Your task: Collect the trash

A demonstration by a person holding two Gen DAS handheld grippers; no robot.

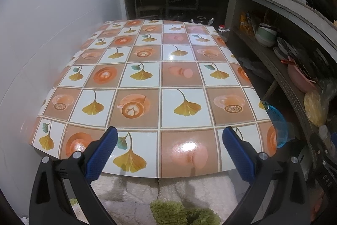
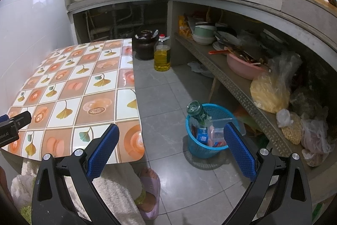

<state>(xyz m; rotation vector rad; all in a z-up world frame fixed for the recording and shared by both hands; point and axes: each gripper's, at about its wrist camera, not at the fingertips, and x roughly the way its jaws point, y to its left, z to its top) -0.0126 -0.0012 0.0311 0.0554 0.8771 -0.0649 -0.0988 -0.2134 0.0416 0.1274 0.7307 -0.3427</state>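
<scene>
left claw (image 1: pixel 169 144) wide open, blue pads spread, nothing between them, hovering over the near edge of the worktop (image 1: pixel 147 69), which has a glossy tile-pattern cover with ginkgo leaves and coffee cups. no items lie on the cover ahead of this claw. blue basket (image 1: pixel 278 125) peeks out past the worktop's right edge, to the right of the left claw.

right claw (image 2: pixel 171 141) also wide open and empty, held off the worktop's (image 2: pixel 69 85) right corner, above the grey tile floor (image 2: pixel 164 85). blue basket (image 2: pixel 205 140) sits on the floor just ahead of the right claw, closer to its right finger. trash is inside the basket: a green glass bottle (image 2: pixel 197 112) leaning at the basket's far-left rim, neck end up, a clear plastic box (image 2: pixel 219 119) and small coloured packets (image 2: pixel 203 136).

further ahead of the right claw: a yellow oil bottle (image 2: pixel 162 56) and a dark jar (image 2: pixel 145 43) on the floor beside the worktop's far end. to the right, a low shelf (image 2: pixel 238 88) with bowls, a pink basin (image 2: pixel 244 66) and plastic bags. below the right claw, a foot in a purple slipper (image 2: pixel 150 193). tip of the left tool shows at the left edge of the right view.
</scene>
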